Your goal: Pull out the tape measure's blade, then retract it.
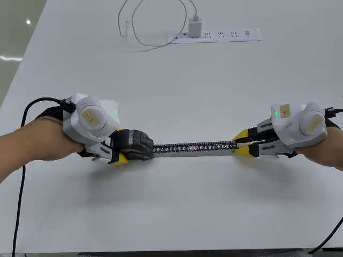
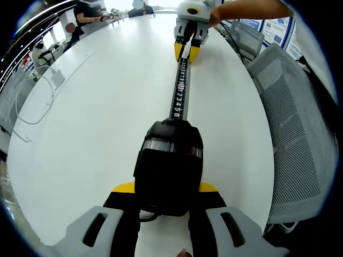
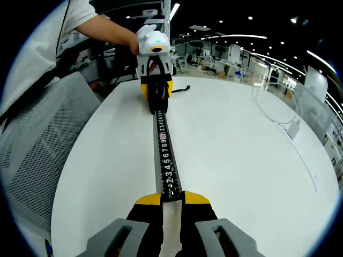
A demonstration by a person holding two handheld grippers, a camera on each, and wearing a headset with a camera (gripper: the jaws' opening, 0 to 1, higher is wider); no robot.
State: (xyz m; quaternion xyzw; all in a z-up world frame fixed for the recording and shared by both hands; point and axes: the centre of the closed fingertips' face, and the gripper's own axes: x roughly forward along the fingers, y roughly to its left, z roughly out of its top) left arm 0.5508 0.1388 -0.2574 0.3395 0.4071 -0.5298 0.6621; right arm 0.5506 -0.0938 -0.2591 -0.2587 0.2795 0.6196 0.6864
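A black tape measure case (image 1: 134, 145) rests on the white table (image 1: 177, 75), held by my left gripper (image 1: 119, 154), which is shut on it. In the left gripper view the case (image 2: 169, 163) sits between the yellow-tipped jaws. Its blade (image 1: 194, 147) runs out to the right, printed with black numbers. My right gripper (image 1: 242, 143) is shut on the blade's free end. The blade (image 3: 166, 166) runs from my right gripper (image 3: 171, 199) toward the far case (image 3: 157, 95) in the right gripper view. The blade (image 2: 180, 88) reaches the right gripper (image 2: 187, 52) in the left gripper view.
A white power strip (image 1: 217, 36) with a plugged charger (image 1: 194, 27) and a looping white cable (image 1: 144, 32) lies at the table's far side. A grey mesh chair (image 2: 292, 123) stands by the table edge. Black cords trail from both grippers.
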